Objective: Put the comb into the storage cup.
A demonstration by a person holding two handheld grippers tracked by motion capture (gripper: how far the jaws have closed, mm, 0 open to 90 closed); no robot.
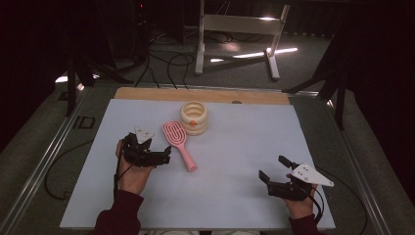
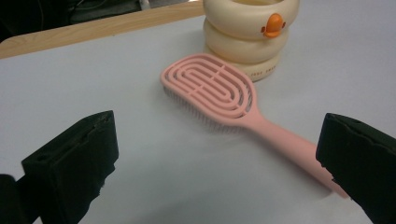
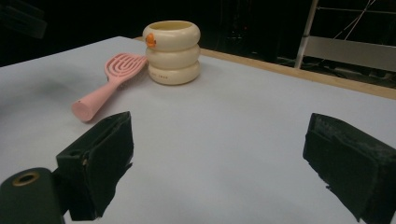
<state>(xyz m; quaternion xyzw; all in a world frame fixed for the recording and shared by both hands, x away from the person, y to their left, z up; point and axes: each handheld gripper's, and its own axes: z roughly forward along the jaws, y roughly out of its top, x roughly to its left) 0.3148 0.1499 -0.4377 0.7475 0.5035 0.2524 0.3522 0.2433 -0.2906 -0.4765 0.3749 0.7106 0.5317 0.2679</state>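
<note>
Tabletop (image 1: 235,161) carries a cream ringed cup (image 1: 194,117) upper centre with the pink hairbrush (image 1: 179,143) just below it, the two touching or nearly so. Left hand-held gripper (image 1: 164,157) — jaws wide apart, empty — sits beside the handle; judged best to straddle mid-handle squarely before closing. Right hand-held gripper (image 1: 273,169), lower right, also open and empty.

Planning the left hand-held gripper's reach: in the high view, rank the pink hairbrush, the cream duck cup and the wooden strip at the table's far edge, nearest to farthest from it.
1. Pink hairbrush, just right of the left hand-held gripper.
2. Cream duck cup, behind the brush head.
3. Wooden strip, along the far edge.
</note>
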